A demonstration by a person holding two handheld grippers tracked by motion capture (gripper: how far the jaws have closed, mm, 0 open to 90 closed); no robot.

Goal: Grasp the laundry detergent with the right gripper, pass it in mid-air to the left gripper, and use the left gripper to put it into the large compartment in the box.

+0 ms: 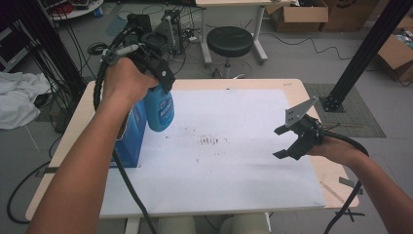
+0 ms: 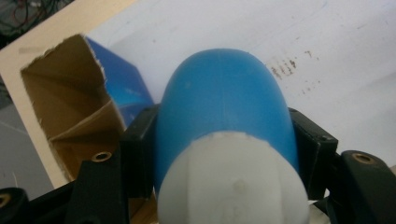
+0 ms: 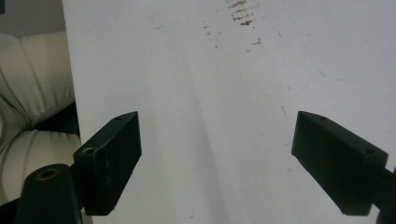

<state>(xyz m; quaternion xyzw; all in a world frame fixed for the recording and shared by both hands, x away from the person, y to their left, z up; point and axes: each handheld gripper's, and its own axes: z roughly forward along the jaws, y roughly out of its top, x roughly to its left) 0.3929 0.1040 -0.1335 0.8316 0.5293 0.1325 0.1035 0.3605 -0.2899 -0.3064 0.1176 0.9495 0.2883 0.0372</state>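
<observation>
A blue bottle [image 1: 159, 109] with a white cap hangs in the air, held upside-up by my left gripper [image 1: 158, 73], whose jaws are shut on its upper body. In the left gripper view the blue bottle [image 2: 224, 112] sits clamped between the two black jaws, just right of an open blue carton [image 2: 70, 116]. That blue carton [image 1: 131, 139] stands at the table's left edge, directly below and left of the bottle. My right gripper [image 1: 284, 142] hovers over the right side of the white sheet, open, with nothing between its fingers [image 3: 112, 158].
A white sheet [image 1: 229, 165] covers most of the wooden table [image 1: 292, 87], with brown smudges [image 1: 210, 141] near its middle. Beyond the table are a black stool [image 1: 229, 41], cardboard boxes [image 1: 299, 17] and a black frame post [image 1: 363, 53]. Cables trail at left.
</observation>
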